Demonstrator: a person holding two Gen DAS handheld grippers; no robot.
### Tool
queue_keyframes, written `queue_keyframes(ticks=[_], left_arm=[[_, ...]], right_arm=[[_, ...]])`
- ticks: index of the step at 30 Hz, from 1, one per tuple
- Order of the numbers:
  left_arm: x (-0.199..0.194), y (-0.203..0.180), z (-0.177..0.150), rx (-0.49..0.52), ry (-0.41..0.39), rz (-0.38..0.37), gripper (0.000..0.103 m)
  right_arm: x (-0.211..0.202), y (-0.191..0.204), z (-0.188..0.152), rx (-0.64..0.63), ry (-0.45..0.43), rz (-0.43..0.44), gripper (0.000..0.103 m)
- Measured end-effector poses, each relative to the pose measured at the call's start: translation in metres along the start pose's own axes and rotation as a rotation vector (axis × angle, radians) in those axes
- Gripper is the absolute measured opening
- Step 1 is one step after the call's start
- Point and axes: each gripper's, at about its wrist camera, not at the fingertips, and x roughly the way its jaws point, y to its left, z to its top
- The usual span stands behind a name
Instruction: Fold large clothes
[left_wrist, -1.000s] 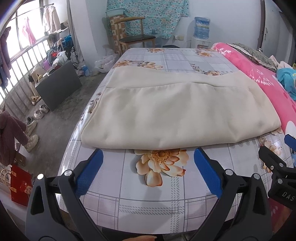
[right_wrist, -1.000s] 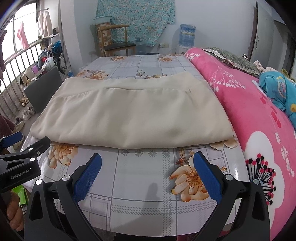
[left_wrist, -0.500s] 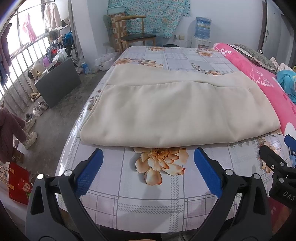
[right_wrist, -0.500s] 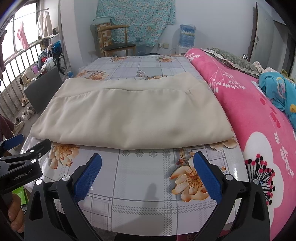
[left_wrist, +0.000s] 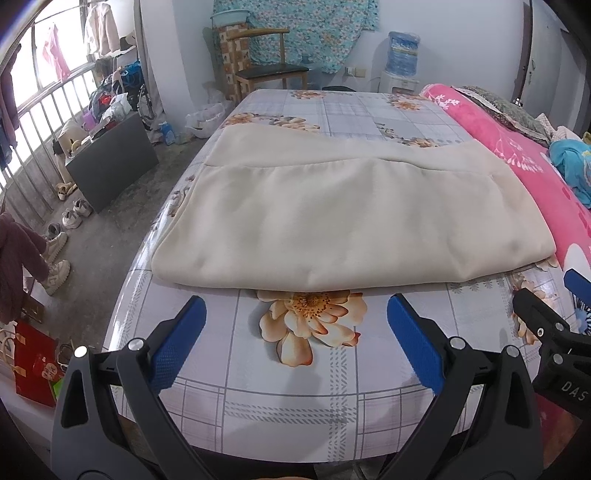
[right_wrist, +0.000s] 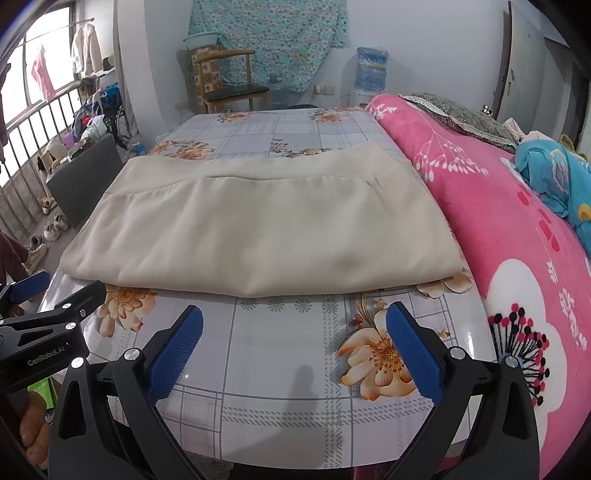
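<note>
Beige garment (left_wrist: 351, 218): one piece, folded into a broad flat rectangle, lying on the table (left_wrist: 317, 398) that is covered with a glossy checked cloth printed with orange flowers. Its long axis runs left to right, parallel to the table's near edge; the rounded fold faces that edge, and a second layer shows as a narrower band along the far side. The garment spans nearly the whole width, its left end reaching the table's left edge and its right end lying just beside the pink blanket (right_wrist: 517, 229) that borders the table's right edge. One printed flower (left_wrist: 310, 325) sits on the bare strip between the fold and the near edge.

Two grippers are in view. The left gripper (left_wrist: 295, 347) hangs over the near edge with its two blue pads (left_wrist: 177, 347) spread wide, holding nothing and clear of the garment. The right gripper (right_wrist: 295, 347) sits likewise over the near edge towards the right corner, jaws wide apart and empty.

In the right wrist view the left gripper's body reads "GenRobot.AI"; in the left wrist view the right gripper's body shows the letters "DAS", the rest cut off.

Beyond the far edge stand one wooden chair (left_wrist: 269, 70) and one water dispenser (right_wrist: 371, 74). A blue bundle (right_wrist: 554, 177) lies on the blanket.
</note>
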Motion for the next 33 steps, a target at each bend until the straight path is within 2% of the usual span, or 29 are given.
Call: queue_keyframes(ticks=[33], left_arm=[[-0.0029, -0.0019, 0.0010, 0.002, -0.003, 0.002, 0.095]], right_arm=[[-0.0008, 0.0018, -0.0017, 0.001, 0.008, 0.006, 0.097]])
